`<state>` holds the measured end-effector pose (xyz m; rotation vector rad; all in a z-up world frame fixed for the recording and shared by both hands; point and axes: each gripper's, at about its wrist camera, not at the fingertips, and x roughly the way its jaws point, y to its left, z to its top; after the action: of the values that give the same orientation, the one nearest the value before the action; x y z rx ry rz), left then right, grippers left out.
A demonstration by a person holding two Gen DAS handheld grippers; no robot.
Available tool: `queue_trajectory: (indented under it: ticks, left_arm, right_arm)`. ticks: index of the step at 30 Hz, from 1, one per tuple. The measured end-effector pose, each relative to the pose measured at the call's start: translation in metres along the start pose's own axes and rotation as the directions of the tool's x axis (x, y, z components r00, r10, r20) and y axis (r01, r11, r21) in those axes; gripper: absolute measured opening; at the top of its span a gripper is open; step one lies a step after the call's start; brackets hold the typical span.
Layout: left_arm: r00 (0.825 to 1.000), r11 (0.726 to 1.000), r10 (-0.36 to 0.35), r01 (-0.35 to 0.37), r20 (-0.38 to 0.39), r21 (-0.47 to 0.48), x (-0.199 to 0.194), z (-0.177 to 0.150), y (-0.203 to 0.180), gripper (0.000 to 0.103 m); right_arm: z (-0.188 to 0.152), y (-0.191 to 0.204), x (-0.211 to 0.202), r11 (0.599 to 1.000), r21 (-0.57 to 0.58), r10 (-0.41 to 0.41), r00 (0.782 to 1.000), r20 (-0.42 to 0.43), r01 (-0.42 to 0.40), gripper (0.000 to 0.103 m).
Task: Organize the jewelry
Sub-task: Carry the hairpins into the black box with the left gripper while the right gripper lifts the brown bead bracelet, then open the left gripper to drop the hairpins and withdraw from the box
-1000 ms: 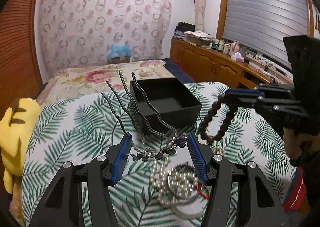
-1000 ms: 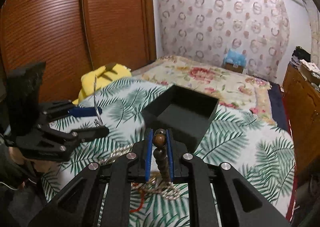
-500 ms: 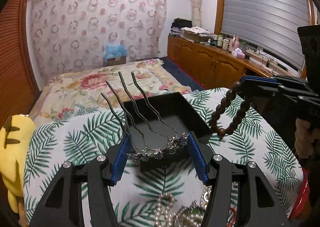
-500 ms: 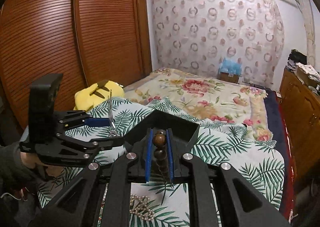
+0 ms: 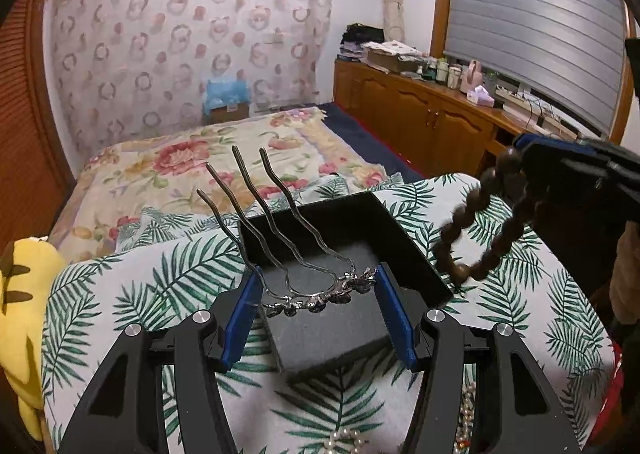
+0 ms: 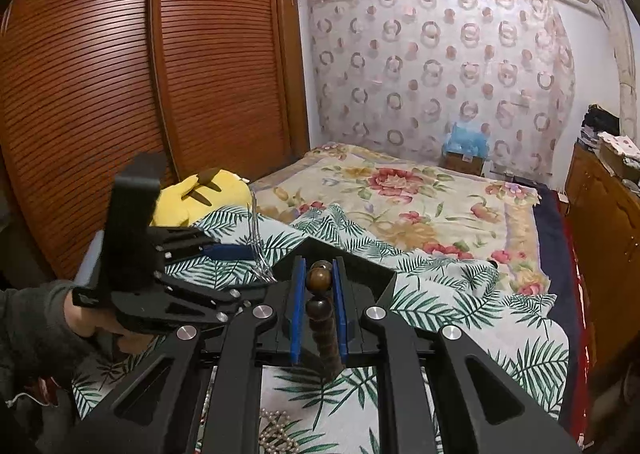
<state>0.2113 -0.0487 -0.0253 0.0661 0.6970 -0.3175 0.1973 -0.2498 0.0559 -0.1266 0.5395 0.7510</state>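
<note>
A bedroom: a slatted wooden wardrobe [image 6: 120,102] on the left, a ring-patterned curtain [image 5: 192,46] on the far wall, low wooden cabinets [image 5: 420,118] under a grey roller blind [image 5: 532,14] on the right; no writing is legible anywhere. A floral quilt [image 5: 208,158] covers the far bed, and nearer lies a white cloth [image 5: 132,278] printed with green palm fronds. At the cloth's left edge sits a soft yellow plush [image 5: 20,294]. The left gripper [image 5: 316,294] has its blue pads about half apart, clamped on the ends of a silver hair comb [image 5: 292,254] with four wavy wire prongs pointing up and away and a leafy metal crest between the pads. The comb hangs over a square black box [image 5: 404,238] with matte walls and a grey felt floor, which rests on the cloth. To the right, the right gripper [image 6: 318,290] is nearly closed on a bracelet [image 5: 476,230] of round, glossy dark brown beads; its loop dangles above the cloth just beside the box's right corner. White pearl strands [image 5: 344,446] lie on the cloth at the near edge.
</note>
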Motion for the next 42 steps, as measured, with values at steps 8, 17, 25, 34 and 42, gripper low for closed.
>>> queue_trajectory:
  ticks: [8,17,25,34,42]
  left_arm:
    - [1.000,1.000,-0.009,0.009,0.005,-0.001,0.007,0.003,0.003,0.064]
    - [0.998,0.999,0.033,-0.031,0.051,-0.035,-0.024,-0.002,0.023,0.064]
    - [0.994,0.995,0.076,-0.070,0.081,-0.075,-0.054,-0.013,0.044,0.065]
    - [0.994,0.992,0.082,-0.074,0.068,-0.105,-0.065,-0.033,0.054,0.066]
    - [0.995,0.991,0.076,-0.068,0.069,-0.113,-0.078,-0.053,0.048,0.071]
  right_arm:
    - [0.007,-0.005,0.014,1.000,0.005,0.003,1.000,-0.007,-0.003,0.015]
    - [0.012,-0.001,0.032,1.000,-0.001,-0.007,1.000,-0.012,0.007,0.015]
    - [0.021,0.002,0.042,1.000,-0.005,-0.009,1.000,0.002,0.009,0.015]
    - [0.011,0.006,0.066,0.999,-0.030,-0.047,0.997,-0.060,0.045,0.015]
    - [0.006,0.011,0.054,0.996,-0.007,-0.084,0.995,-0.046,0.084,0.041]
